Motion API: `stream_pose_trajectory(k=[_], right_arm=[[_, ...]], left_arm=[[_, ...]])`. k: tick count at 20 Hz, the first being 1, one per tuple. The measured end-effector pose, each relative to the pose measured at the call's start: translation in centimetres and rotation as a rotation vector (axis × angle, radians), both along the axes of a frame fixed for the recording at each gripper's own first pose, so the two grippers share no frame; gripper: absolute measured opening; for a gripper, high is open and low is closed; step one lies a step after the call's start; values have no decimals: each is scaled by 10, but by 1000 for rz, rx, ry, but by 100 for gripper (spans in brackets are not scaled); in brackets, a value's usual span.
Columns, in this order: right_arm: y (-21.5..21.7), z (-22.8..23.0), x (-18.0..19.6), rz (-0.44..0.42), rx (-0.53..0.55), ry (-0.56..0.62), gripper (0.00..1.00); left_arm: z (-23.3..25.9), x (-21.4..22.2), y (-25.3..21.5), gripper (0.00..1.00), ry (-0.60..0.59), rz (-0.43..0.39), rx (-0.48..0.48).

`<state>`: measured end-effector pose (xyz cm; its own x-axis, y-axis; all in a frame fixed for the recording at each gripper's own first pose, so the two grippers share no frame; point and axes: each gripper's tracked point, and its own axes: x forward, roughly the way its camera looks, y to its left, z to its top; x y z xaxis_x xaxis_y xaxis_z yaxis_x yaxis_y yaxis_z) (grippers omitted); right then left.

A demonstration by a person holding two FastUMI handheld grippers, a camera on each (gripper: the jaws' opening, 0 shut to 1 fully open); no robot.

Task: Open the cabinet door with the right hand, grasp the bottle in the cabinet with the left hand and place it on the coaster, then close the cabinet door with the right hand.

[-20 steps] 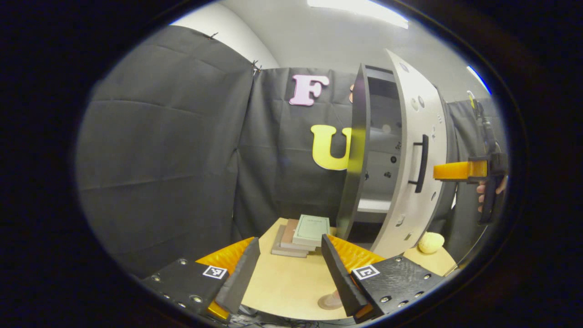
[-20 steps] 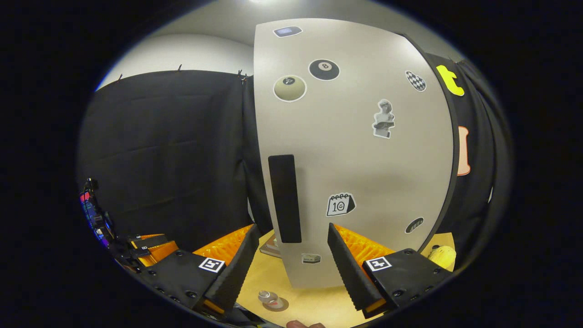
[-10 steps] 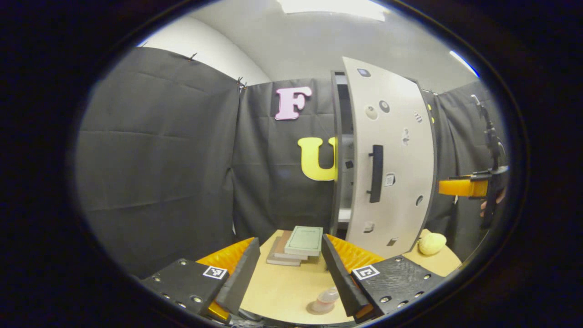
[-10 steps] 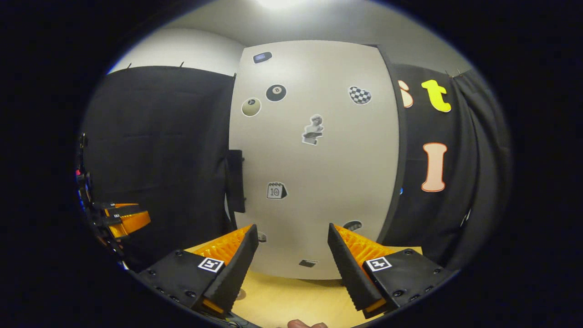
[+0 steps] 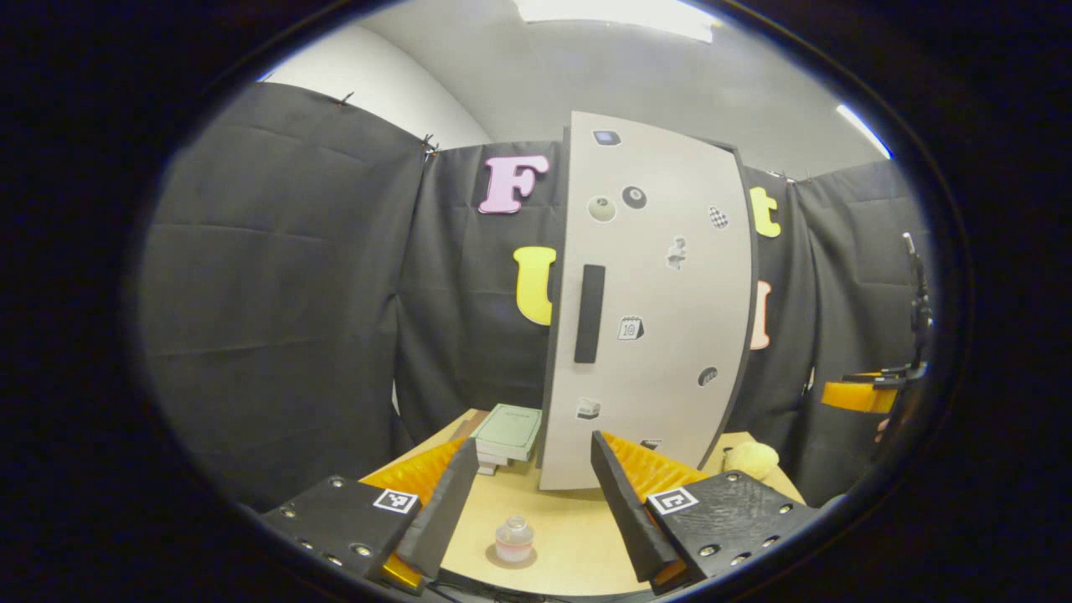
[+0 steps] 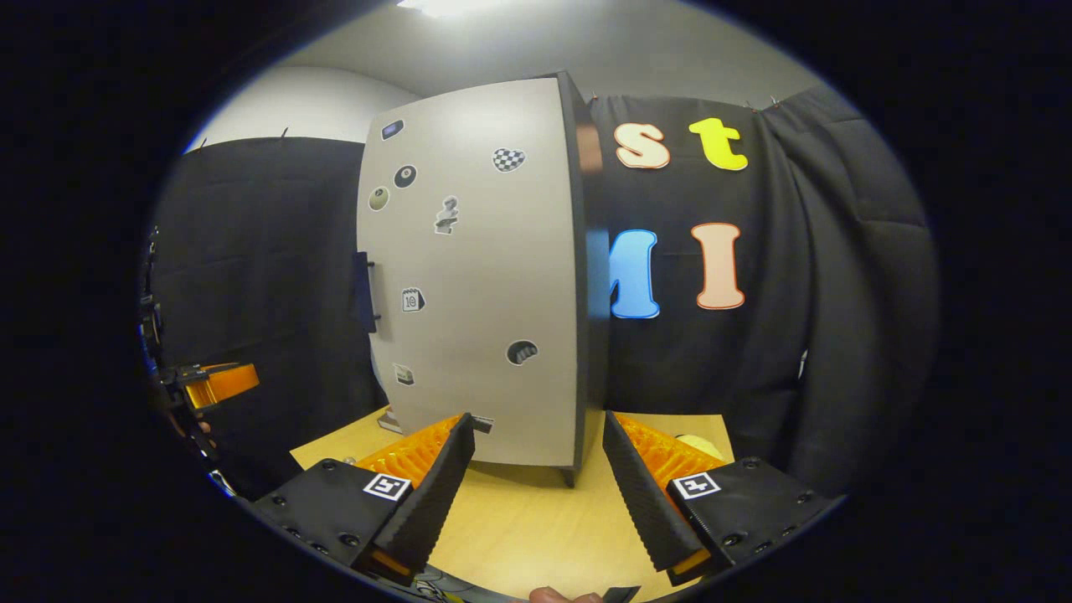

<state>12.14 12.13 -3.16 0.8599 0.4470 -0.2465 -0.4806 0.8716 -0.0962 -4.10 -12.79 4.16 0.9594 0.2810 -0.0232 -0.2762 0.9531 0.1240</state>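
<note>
The cabinet door (image 5: 649,310) is now swung shut, whereas a second ago it stood ajar. The cabinet's inside is hidden, while the bottle (image 5: 513,538) is seen on the coaster (image 5: 511,559) on the table (image 5: 561,536). The left gripper (image 5: 528,494) and right gripper (image 6: 536,481) are held wide apart, empty and touching nothing.

From my left gripper view I see a pale wooden tabletop (image 5: 578,536) with a stack of books (image 5: 505,435) on it, a light green one on top, lying at the back left. Toward the back right sits a small pale yellow plush toy (image 5: 751,458), well apart from the books. A ceiling light (image 5: 620,10) glows overhead against a grey ceiling. From my right gripper view I see the same tabletop (image 6: 536,519), and part of the plush toy (image 6: 695,441) at its far edge.
</note>
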Motion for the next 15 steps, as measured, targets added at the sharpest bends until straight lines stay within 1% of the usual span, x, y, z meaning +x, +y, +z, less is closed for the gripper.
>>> stream_pose_trajectory(k=[3,5,6,7,8,9,10,13,15], right_arm=[[-37,4,-2,-55,14,-21,98],[-55,4,-7,-81,21,-31,98],[-64,5,-8,-97,16,-41,93],[-72,5,-9,-113,10,-49,97],[-79,4,-8,-128,7,-52,97],[-85,5,-8,-141,15,-56,98],[-90,7,-7,-159,31,-58,98],[-107,8,-5,-216,99,-48,98],[-115,6,-5,-241,119,-43,98]], left_arm=[[12,-3,-18,82,-23,-21,29],[20,-4,-31,82,-34,-61,40],[23,-6,-35,82,-34,-76,43],[25,-2,-40,82,-33,-89,48],[27,0,-44,82,-34,-98,53],[28,1,-49,84,-36,-115,56],[28,2,-55,82,-36,-132,59],[23,2,-67,82,-37,-159,52],[18,0,-75,82,-39,-183,29]])
